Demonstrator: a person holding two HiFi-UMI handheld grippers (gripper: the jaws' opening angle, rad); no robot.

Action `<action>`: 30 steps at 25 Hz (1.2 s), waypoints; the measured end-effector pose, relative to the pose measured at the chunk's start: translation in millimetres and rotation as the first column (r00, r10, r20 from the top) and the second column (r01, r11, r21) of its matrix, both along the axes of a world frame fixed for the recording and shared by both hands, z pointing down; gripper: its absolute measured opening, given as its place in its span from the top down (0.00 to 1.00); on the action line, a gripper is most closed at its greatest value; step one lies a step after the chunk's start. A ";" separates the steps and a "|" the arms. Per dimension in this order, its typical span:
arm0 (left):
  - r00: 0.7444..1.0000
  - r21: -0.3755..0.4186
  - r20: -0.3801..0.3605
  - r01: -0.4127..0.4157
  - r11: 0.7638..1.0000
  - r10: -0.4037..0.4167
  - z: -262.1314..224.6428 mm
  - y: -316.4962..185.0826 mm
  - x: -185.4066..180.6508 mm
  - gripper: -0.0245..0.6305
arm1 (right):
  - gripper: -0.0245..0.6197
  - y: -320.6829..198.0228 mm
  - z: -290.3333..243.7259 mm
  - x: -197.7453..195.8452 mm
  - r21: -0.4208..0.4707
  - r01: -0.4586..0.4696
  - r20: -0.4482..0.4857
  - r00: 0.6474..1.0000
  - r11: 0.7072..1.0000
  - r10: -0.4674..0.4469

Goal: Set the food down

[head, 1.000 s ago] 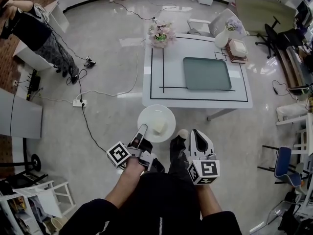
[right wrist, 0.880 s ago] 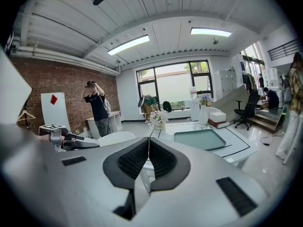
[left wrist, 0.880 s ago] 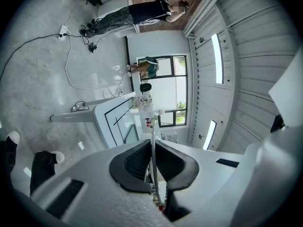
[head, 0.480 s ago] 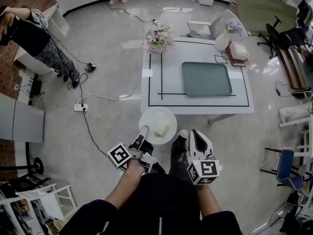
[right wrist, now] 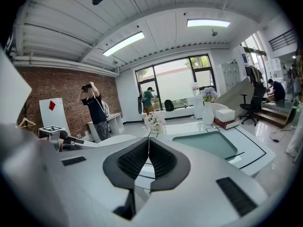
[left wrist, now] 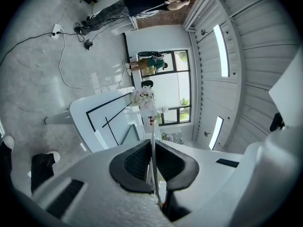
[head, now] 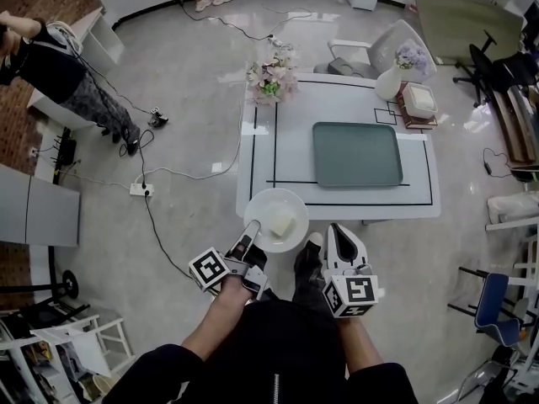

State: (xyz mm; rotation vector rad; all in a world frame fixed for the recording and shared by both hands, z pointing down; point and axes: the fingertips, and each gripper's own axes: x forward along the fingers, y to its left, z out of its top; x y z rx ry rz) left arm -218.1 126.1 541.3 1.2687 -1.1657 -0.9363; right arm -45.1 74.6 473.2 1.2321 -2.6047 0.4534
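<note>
Over the bench [head: 295, 116] edge the plate [head: 268, 202] of food [head: 280, 223] is just arriving, nearly ready for setting down; the left claw [head: 250, 228] is pinching its rim, the right claw [head: 341, 236] is resting shut, empty.

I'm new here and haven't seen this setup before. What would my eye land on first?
First, the round white plate carrying a pale block of food; the left gripper is shut on its rim, at the near edge of the white table. Next, the teal tray in the middle of that table and the flowers at its far left corner. The right gripper is shut and empty.
</note>
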 end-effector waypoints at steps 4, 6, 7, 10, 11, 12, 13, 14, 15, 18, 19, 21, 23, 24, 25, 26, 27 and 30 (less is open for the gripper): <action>1.000 -0.001 0.003 0.002 1.000 -0.002 -4.3 -36.7 3.2 0.93 | 0.95 -38.9 -1.0 -0.5 -0.006 0.024 0.007 1.000 1.000 -0.024; 1.000 0.002 0.001 0.012 1.000 -0.012 -6.0 -54.1 6.5 0.93 | 0.95 -58.1 -2.5 1.5 -0.007 0.037 0.009 0.999 0.999 -0.037; 1.000 0.001 0.005 0.015 1.000 -0.015 -6.5 -62.5 8.2 0.93 | 0.95 -67.6 -3.5 3.0 -0.008 0.042 0.011 0.999 0.999 -0.042; 1.000 0.006 0.012 0.023 1.000 -0.023 -12.6 -89.1 16.0 0.93 | 0.95 -95.4 -7.3 9.1 -0.010 0.058 0.014 0.998 0.998 -0.058; 1.000 0.003 0.012 0.027 1.000 -0.027 -12.9 -97.8 18.8 0.93 | 0.95 -104.9 -8.3 11.7 -0.009 0.064 0.014 0.998 0.998 -0.063; 0.999 -0.005 0.015 0.030 1.000 -0.030 -11.7 -106.4 21.6 0.93 | 0.95 -114.6 -9.3 14.6 -0.008 0.070 0.013 0.997 0.998 -0.070; 0.999 -0.014 0.020 0.033 0.999 -0.032 -10.2 -115.2 24.6 0.93 | 0.95 -124.3 -10.1 17.9 -0.006 0.075 0.013 0.997 0.997 -0.075; 0.999 -0.019 0.025 0.034 0.999 -0.034 -9.7 -124.8 28.4 0.93 | 0.95 -133.8 -10.7 21.9 -0.005 0.078 0.013 0.997 0.997 -0.078; 0.999 -0.021 0.026 0.036 0.999 -0.035 -9.9 -134.8 32.9 0.93 | 0.95 -142.9 -11.1 26.5 -0.004 0.081 0.014 0.997 0.997 -0.081; 0.999 -0.027 0.014 0.048 0.999 -0.047 -5.9 -163.4 48.0 0.93 | 0.95 -168.6 -9.8 42.9 0.002 0.093 0.006 0.996 0.996 -0.093; 0.999 -0.025 0.010 0.051 0.998 -0.051 -4.8 -172.2 53.3 0.93 | 0.95 -176.4 -8.9 49.2 0.003 0.095 0.002 0.996 0.996 -0.095; 0.999 -0.010 0.013 0.052 0.999 -0.052 -6.5 -189.4 63.4 0.93 | 0.95 -190.8 -6.8 61.6 0.000 0.093 0.000 0.996 0.996 -0.093; 0.999 -0.005 0.023 0.044 0.999 -0.044 -5.6 -203.2 72.0 0.93 | 0.95 -203.9 -4.5 72.0 -0.004 0.086 0.001 0.996 0.996 -0.086; 0.999 -0.005 0.026 0.038 0.999 -0.038 -5.5 -209.3 76.2 0.93 | 0.95 -209.7 -3.7 76.0 -0.006 0.082 0.002 0.997 0.997 -0.082; 0.999 -0.009 0.025 0.034 0.999 -0.033 -4.8 -214.9 79.8 0.93 | 0.95 -215.0 -3.0 79.3 -0.009 0.077 0.004 0.997 0.997 -0.077; 0.999 -0.016 0.021 0.030 0.999 -0.030 -3.7 -219.9 82.8 0.93 | 0.95 -219.5 -2.4 81.6 -0.013 0.072 0.006 0.997 0.997 -0.072; 1.000 -0.019 0.019 0.025 1.000 -0.024 -3.9 -224.8 85.4 0.93 | 0.95 -223.1 -1.8 83.1 -0.018 0.067 0.009 0.998 0.998 -0.067; 1.000 -0.023 0.028 -0.001 1.000 0.001 -5.0 -238.6 90.9 0.93 | 0.95 -230.2 1.6 86.0 -0.032 0.054 0.011 0.998 0.998 -0.054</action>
